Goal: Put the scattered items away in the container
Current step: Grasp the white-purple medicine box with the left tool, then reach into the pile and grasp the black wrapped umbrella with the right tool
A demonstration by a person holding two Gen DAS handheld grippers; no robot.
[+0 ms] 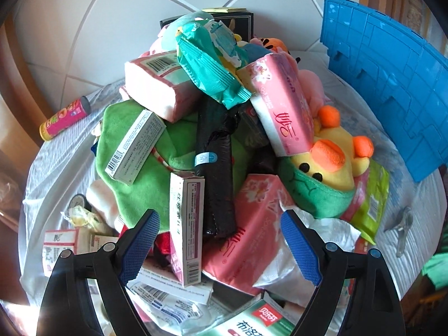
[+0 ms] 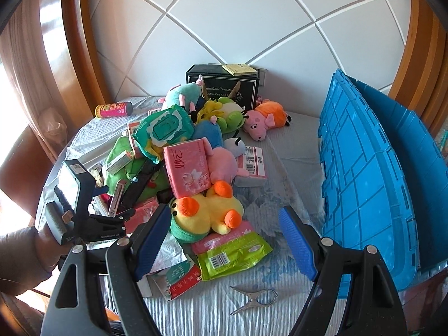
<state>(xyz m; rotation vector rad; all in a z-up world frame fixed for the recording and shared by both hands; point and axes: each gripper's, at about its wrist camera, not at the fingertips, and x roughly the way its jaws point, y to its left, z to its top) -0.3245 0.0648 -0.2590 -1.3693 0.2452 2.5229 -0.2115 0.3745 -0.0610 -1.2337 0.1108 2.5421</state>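
A heap of scattered items lies on the bed: pink tissue packs (image 1: 282, 103) (image 2: 186, 169), a teal wipes pack (image 1: 207, 67) (image 2: 165, 126), a yellow duck plush (image 1: 333, 156) (image 2: 207, 210), a green plush (image 1: 131, 151), small medicine boxes (image 1: 186, 224) and a black umbrella (image 1: 214, 168). The blue crate (image 2: 372, 182) (image 1: 392, 78) stands at the right. My left gripper (image 1: 221, 249) is open, low over the heap, with a pink-white box and a pink tissue pack between its fingers. My right gripper (image 2: 226, 240) is open and empty above the duck and a green pack (image 2: 232, 254).
A black gift box (image 2: 224, 84) stands at the back by the white padded headboard. A pink tube can (image 2: 113, 109) (image 1: 64, 117) lies back left. A metal clip (image 2: 253, 299) (image 1: 403, 224) lies on the bedspread near the front. A pig plush (image 2: 263, 121) lies behind the heap.
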